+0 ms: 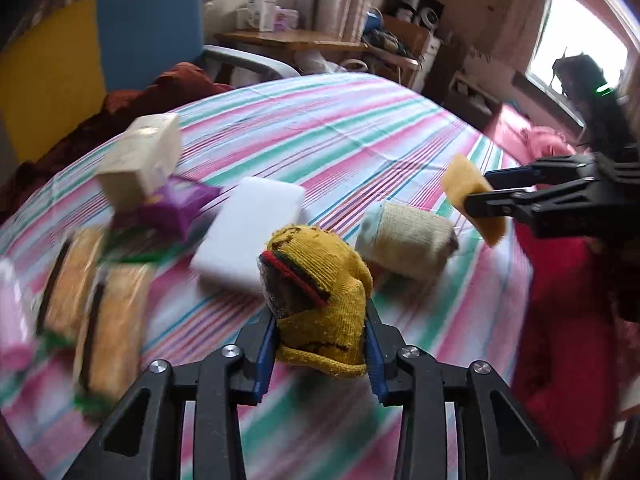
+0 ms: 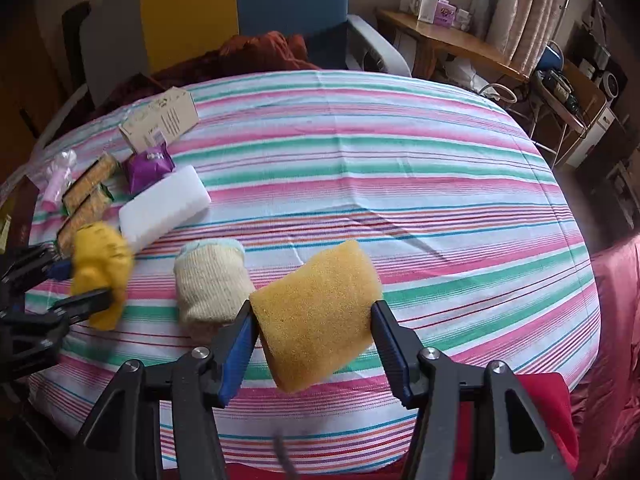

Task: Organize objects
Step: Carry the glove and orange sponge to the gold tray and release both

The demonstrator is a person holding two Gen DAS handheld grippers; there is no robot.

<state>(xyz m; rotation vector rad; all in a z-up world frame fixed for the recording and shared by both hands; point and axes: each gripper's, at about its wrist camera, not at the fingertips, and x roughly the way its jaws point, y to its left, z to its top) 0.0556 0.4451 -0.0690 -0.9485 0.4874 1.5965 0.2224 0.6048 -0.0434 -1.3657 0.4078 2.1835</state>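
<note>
Sorting under way: left gripper (image 1: pixel 320 350) fingers pinching yellow sock (image 1: pixel 320 300), right gripper (image 2: pixel 314 334) pinching sponge (image 2: pixel 316 316); cream sock (image 2: pixel 212 284), white block (image 2: pixel 164 204), packets remain on striped tabletop (image 2: pixel 400 160).

A lived-in room of a home, probably a bedroom. A wide surface under a sheet (image 2: pixel 360 152) striped pink, green and white fills the middle of both views, possibly a bed. Behind it, at the top, stands a blue armchair (image 1: pixel 148 28) with a rust-brown blanket (image 2: pixel 256 54) heaped beside it. A wooden side table (image 2: pixel 448 40) at upper right carries small boxes and packets, next to pale curtains (image 2: pixel 524 16). A bright window (image 1: pixel 580 44) sits at the upper right of the left view.
</note>
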